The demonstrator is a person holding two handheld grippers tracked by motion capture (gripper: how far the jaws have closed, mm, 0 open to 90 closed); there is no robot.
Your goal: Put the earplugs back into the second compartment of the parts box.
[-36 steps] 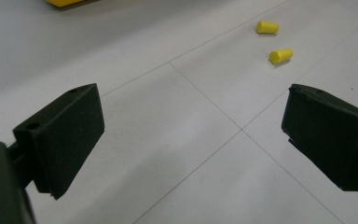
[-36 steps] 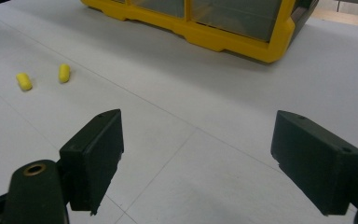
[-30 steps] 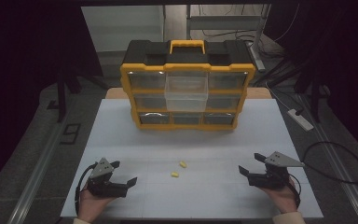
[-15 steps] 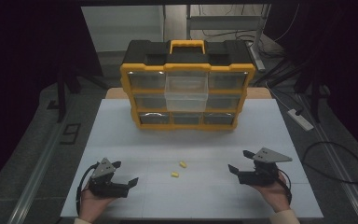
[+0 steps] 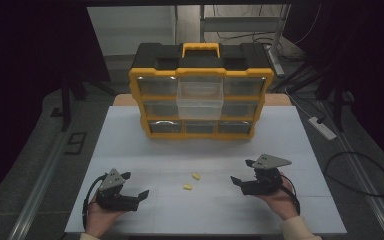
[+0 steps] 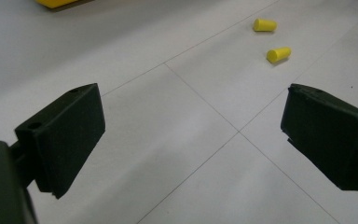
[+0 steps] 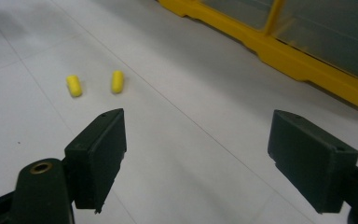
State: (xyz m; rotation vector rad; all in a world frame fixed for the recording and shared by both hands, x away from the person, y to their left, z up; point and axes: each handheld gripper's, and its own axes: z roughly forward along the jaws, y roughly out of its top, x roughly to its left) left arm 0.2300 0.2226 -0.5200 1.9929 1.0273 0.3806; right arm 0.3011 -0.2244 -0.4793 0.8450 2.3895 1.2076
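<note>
Two small yellow tapered plugs (image 5: 190, 181) on smooth white tabletop (image 5: 290, 135). Left gripper (image 5: 139, 195), right gripper (image 5: 237, 180): blocky black jaws apart, empty.

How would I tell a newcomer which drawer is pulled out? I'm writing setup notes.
Find the yellow and black organizer case at the table's far edge. In its top row, the middle clear drawer juts toward you, hanging over the row below, while its neighbours sit flush.

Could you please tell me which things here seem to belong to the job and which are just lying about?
Likely part of the job:
two yellow earplugs
organiser case with its pulled-out clear drawer
left gripper and right gripper, both open

Just lying about:
white power strip
black cable loop
</note>
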